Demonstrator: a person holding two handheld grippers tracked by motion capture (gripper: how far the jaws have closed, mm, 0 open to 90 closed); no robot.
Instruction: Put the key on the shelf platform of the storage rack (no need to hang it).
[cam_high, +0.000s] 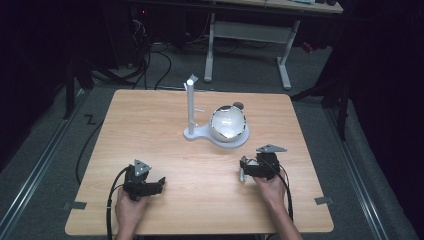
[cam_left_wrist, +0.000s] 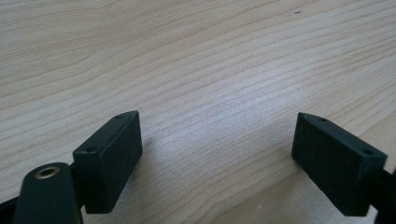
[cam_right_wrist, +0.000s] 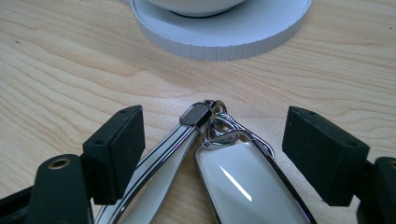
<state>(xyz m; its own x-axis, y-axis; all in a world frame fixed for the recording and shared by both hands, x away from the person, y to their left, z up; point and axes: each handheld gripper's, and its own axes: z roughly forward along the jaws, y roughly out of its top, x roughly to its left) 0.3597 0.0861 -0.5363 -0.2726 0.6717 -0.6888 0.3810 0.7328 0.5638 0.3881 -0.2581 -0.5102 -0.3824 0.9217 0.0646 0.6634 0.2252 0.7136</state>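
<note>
Looking down from the high view, the left gripper (cam_high: 156, 185) rests near the table's (cam_high: 150, 130) front edge, the right gripper (cam_high: 243, 169) below a white stand (cam_high: 192, 133) bearing a shiny bowl (cam_high: 227, 122). In the left gripper view, jaws gape wide over bare wood. In the right gripper view, released jaws flank a chrome-and-white key fob (cam_right_wrist: 243, 182) lying between them, untouched.
</note>
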